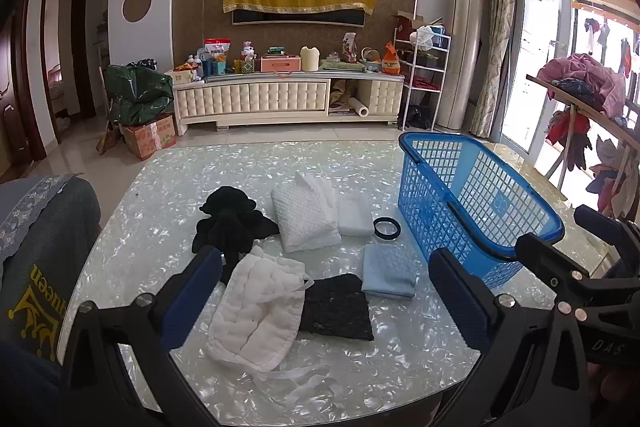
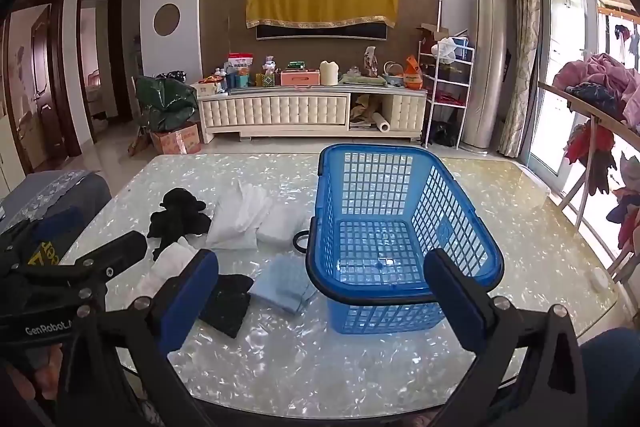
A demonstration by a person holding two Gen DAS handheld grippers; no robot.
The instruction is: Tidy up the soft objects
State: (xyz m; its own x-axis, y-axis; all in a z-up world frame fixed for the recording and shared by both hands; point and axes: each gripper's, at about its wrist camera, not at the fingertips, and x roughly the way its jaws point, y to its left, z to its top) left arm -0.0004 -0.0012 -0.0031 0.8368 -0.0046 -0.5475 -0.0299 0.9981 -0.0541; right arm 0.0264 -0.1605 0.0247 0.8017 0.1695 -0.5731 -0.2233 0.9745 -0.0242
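Observation:
Soft things lie on the pearly table point(image 1: 160, 211): a white quilted cloth point(image 1: 256, 311), a black rough pad point(image 1: 336, 309), a light blue folded cloth point(image 1: 390, 273), a white waffle towel point(image 1: 306, 215), a white sponge block point(image 1: 354, 215), a black plush toy point(image 1: 230, 221) and a black band point(image 1: 387, 228). An empty blue basket point(image 2: 400, 227) stands to their right. My left gripper point(image 1: 326, 293) is open above the near cloths. My right gripper point(image 2: 320, 301) is open in front of the basket. Both are empty.
A chair back with a grey cover point(image 1: 36, 267) is at the table's left edge. A drying rack with clothes point(image 2: 600, 99) stands at the right. A TV cabinet point(image 2: 312, 111) with clutter is across the room.

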